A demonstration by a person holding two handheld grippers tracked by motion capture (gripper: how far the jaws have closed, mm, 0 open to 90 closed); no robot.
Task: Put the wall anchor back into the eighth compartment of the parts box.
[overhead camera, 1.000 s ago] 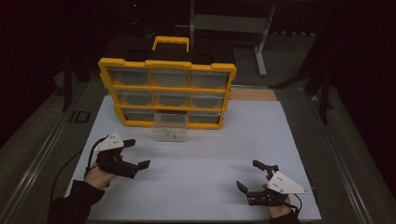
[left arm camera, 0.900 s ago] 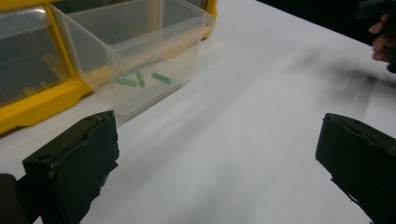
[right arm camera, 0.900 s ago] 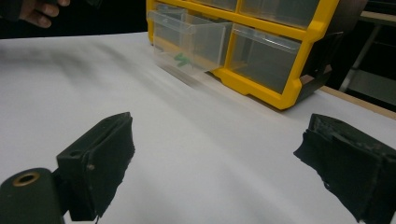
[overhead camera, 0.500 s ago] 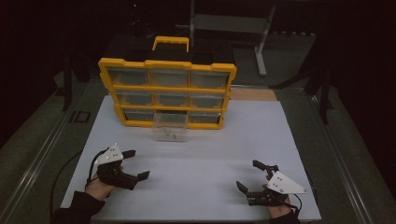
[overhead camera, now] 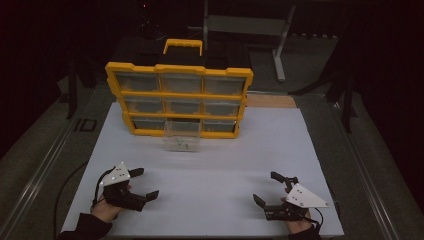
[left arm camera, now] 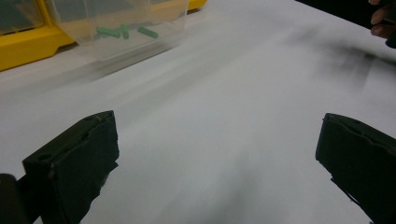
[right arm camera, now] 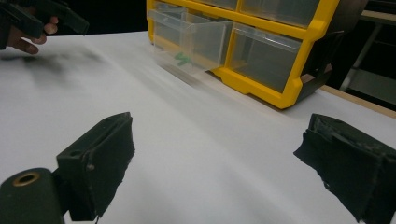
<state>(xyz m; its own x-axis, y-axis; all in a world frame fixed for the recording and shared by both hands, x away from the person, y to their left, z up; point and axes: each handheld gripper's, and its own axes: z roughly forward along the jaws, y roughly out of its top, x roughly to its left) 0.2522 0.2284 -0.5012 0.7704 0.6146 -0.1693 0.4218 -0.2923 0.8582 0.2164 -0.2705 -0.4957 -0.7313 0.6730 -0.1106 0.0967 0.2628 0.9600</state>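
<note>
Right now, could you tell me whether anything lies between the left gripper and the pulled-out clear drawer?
Nothing visible does. Bare white table runs from the open left gripper to the clear drawer holding green pieces.

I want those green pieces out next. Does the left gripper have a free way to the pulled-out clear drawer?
Probably yes: the left gripper is open, and bare white table lies between it and the clear drawer holding the green pieces.

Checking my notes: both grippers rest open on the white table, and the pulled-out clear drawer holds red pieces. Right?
Not quite: the pieces in the clear drawer are green, as the left gripper view shows. The left gripper and right gripper are indeed open on the white table.
</note>
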